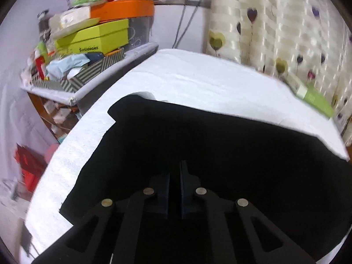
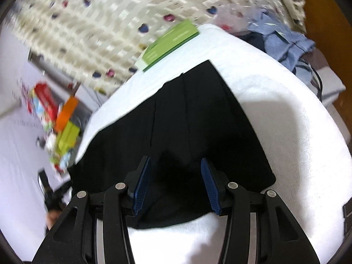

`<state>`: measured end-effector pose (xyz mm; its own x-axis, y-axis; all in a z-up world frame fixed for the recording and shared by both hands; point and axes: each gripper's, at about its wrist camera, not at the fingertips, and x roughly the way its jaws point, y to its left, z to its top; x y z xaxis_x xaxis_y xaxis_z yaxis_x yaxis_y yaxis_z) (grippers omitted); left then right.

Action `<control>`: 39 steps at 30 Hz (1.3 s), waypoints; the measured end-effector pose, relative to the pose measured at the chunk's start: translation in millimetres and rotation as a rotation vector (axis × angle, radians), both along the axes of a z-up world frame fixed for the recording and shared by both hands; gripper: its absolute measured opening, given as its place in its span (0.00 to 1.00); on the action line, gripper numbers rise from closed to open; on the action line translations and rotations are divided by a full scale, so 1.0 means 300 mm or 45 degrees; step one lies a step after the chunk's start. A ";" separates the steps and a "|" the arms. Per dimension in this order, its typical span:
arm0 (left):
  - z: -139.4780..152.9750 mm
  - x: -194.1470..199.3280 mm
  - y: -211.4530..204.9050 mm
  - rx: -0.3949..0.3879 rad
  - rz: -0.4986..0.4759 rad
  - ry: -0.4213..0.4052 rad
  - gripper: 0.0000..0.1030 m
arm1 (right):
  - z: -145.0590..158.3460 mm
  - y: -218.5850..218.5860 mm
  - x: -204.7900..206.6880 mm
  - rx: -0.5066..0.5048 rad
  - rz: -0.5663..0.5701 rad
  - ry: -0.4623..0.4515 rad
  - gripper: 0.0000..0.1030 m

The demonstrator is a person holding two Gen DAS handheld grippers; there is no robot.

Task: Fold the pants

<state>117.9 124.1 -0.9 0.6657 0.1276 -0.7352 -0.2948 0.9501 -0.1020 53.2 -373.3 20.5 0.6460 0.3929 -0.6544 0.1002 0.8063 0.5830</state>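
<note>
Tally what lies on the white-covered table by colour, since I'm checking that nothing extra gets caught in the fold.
Black: 1, the pants, spread on the white cover.
Green: 1, a flat box at the far edge by the curtain.
Total: 2.

A white cloth [image 1: 198,81] covers the table. A green box [image 2: 169,44] lies at its far edge against a heart-print curtain [image 1: 286,22]. A shelf [image 1: 92,88] beside the table holds stacked lime [image 1: 96,39] and orange boxes [image 1: 123,10]. Blue clothes [image 2: 283,41] are heaped nearby.
</note>
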 end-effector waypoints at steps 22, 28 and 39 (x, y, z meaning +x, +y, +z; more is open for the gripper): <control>-0.011 -0.110 0.150 -0.485 0.217 -0.052 0.62 | 0.000 -0.040 0.012 0.013 -0.216 -0.031 0.47; -0.007 -0.018 0.077 -0.203 0.262 0.080 0.22 | -0.006 -0.036 0.034 -0.042 -0.226 -0.010 0.15; 0.071 -0.175 0.227 -0.424 0.166 -0.240 0.04 | 0.110 -0.056 -0.078 0.090 -0.184 -0.145 0.09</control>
